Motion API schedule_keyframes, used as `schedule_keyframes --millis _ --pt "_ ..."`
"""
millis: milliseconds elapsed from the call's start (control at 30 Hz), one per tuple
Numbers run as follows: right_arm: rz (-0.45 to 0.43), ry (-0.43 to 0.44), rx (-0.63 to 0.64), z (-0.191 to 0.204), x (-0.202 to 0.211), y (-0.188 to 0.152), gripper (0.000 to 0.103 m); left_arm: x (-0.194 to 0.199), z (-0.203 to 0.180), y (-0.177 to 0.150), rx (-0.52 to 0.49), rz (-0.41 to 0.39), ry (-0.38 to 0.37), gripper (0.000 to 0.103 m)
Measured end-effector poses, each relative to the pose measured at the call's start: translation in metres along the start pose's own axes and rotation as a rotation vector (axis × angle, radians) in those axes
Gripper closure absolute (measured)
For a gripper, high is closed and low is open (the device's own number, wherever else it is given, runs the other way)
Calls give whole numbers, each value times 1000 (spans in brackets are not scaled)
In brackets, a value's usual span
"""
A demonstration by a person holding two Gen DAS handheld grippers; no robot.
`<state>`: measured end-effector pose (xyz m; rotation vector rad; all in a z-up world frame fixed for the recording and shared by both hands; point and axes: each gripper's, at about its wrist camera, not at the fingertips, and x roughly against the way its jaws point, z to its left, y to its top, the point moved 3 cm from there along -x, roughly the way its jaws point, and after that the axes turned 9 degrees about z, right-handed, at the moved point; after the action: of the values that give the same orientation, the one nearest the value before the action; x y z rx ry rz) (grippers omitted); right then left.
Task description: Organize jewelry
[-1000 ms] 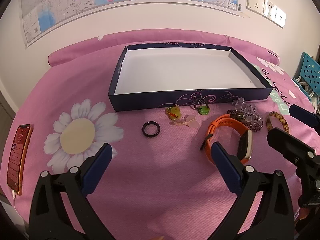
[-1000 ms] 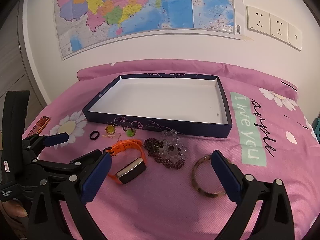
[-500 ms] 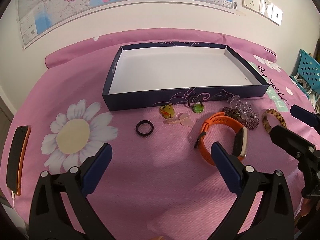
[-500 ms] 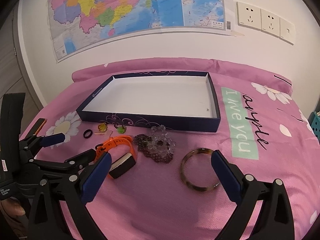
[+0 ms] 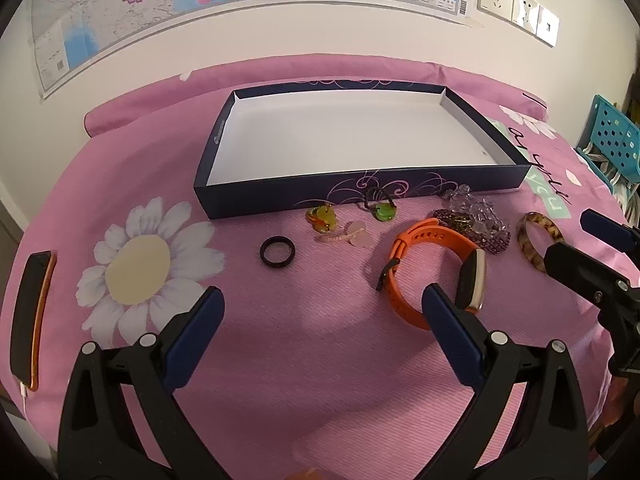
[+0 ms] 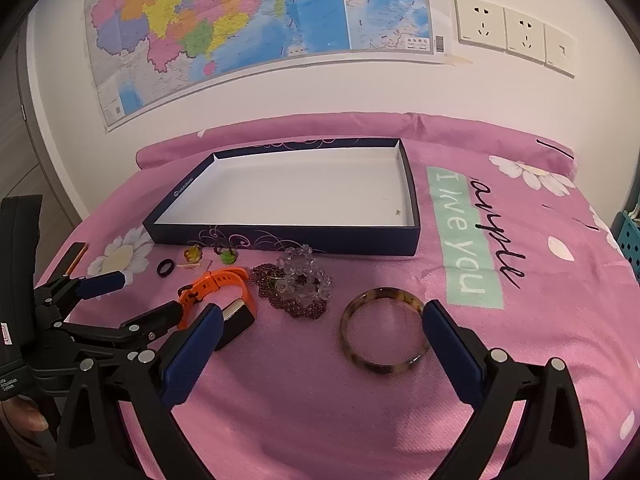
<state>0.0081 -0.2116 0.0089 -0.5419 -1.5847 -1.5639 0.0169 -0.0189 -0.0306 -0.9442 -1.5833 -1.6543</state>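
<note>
The tortoiseshell bangle [image 6: 383, 329] lies flat on the pink bedspread [image 6: 520, 320] just ahead of the wide-open, empty right gripper [image 6: 320, 330], while the orange watch [image 5: 434, 270] lies touching the right pad of the equally open left gripper [image 5: 322, 312], both before the navy box lid [image 5: 280, 194].

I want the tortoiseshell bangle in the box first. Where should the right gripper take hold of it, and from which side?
Probably from above, pinching the near rim of the tortoiseshell bangle with one finger inside the ring and one outside. It lies flat on the bedspread, apart from the bead bracelets, and the open right gripper already faces it.
</note>
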Motion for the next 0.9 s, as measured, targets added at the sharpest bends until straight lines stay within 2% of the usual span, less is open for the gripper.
schedule_keyframes --millis 900 --pt "10 -11 -14 -5 -1 -2 7 -1 -7 2 -27 4 3 6"
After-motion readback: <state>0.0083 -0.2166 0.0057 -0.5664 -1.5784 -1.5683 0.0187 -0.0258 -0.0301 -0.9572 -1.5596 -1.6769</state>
